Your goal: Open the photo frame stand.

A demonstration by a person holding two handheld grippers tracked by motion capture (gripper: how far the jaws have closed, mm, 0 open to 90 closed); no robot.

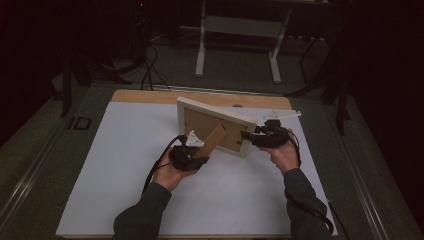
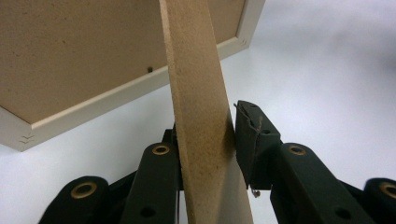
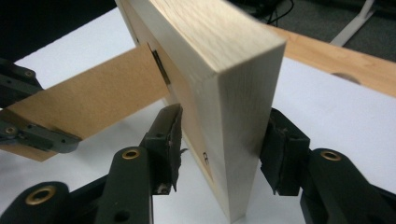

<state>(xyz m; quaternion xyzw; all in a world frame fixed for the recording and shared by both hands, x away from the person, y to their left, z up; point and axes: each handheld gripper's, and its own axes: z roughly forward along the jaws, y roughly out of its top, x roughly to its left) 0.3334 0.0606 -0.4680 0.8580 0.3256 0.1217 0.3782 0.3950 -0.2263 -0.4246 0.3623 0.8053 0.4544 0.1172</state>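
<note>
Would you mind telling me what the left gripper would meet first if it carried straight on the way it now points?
Probably the brown backing board of the picture frame; the left gripper points along the stand leg toward it, though depth is unclear.

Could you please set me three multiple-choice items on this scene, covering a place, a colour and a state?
1. Where is the right tool?
A. Lying on the floor
B. At the side edge of the picture frame, one jaw on each side of it
C. On top of the frame

2. What colour is the sheet covering the table?
A. White
B. Green
C. Red

3. How is the frame's brown strut?
A. Folded flat against the backing
B. Lying detached on the sheet
C. Swung out from the backing and clamped in the left tool

Answers:
1 B: the right gripper view shows the frame's edge between its jaws.
2 A: the high view shows a white sheet.
3 C: the left gripper view shows both pads pressing on the angled strut.
</note>
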